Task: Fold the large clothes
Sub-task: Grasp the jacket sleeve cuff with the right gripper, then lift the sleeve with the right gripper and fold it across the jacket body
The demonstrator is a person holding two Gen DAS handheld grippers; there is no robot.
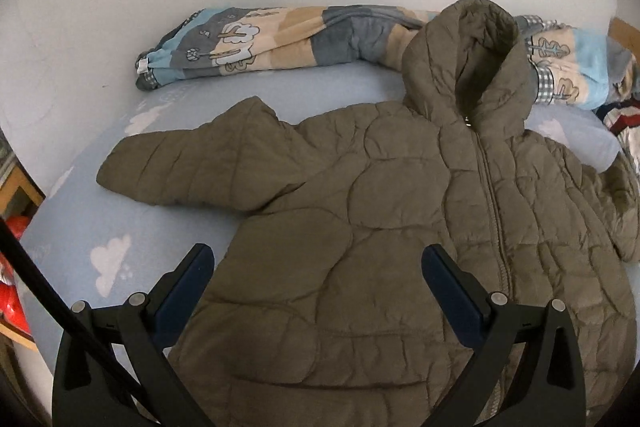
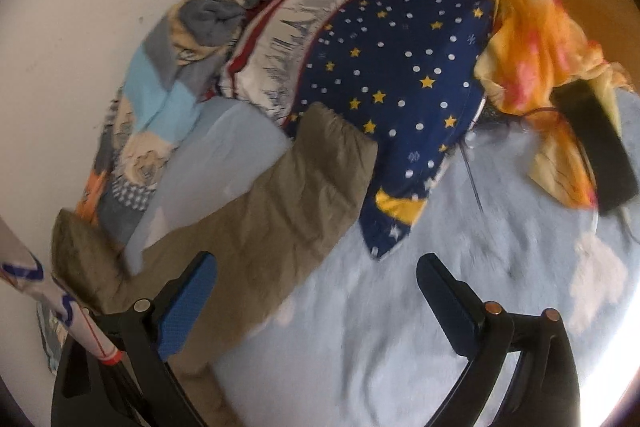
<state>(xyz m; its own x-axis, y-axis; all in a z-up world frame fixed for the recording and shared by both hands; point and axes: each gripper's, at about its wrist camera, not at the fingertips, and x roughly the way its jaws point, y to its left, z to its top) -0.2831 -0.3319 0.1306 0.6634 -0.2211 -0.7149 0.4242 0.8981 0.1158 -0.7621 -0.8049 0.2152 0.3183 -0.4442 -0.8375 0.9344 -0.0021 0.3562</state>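
Now we start folding the olive quilted puffer jacket (image 1: 400,227)
Left gripper (image 1: 318,283) and right gripper (image 2: 316,291) gape wide, empty; we should pinch its sleeve (image 2: 280,187) at frame centre.

Each gripper, left gripper (image 1: 318,267) and right gripper (image 2: 316,277), has black curved plastic arms, round metal screws at the joints and two fingers with dark blue textured pads (image 2: 186,311).

— Olive-brown quilted jacket (image 1: 360,227) on a pale blue sheet (image 1: 80,227) with white clouds.
— Navy cloth (image 2: 400,67) dotted white, yellow stars; orange-pink cloth (image 2: 536,39); blue, beige, grey patchwork blanket (image 1: 280,39).
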